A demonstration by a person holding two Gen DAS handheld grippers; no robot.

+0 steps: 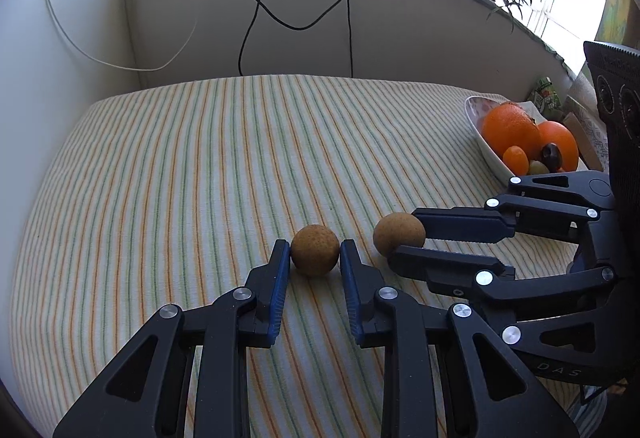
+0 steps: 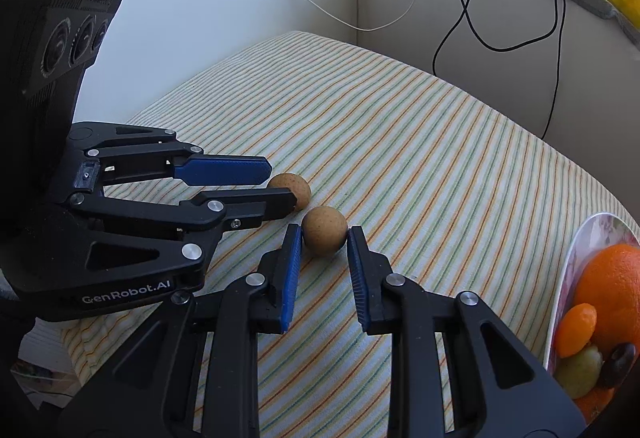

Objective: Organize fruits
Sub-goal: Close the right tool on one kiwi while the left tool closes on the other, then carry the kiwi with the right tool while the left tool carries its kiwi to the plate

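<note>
Brown and speckled, two small round fruits sit close together on the striped cloth (image 1: 180,165), and I have a gripper at each. From the left wrist view, the left fruit (image 1: 315,249) lies between the tips of my left gripper (image 1: 315,258), whose blue pads (image 1: 280,290) stand just wider than the fruit, touching or nearly touching its sides; I cannot tell whether they bear on it yet. The right fruit (image 1: 399,234) sits just to the right of it, with my right gripper (image 1: 416,234) reaching in from the right.

In the right wrist view that same right fruit (image 2: 324,231) rests between the right gripper's fingertips, left pad close against it, right pad a sliver off. So both tools are parted about a fruit's width, neither clearly clamped.

To do this well, I judge I should push each gripper slightly farther so the fruit seats deeper on the pads rather than at the very tips, then close slowly and evenly; a round fruit may squirt forward if pinched at the tips. Lift straight up before swinging, so one fruit does not knock the other.

The white bowl (image 1: 486,149), at the far right, already holds oranges (image 1: 510,129) and smaller fruit, and looks like the destination.
</note>
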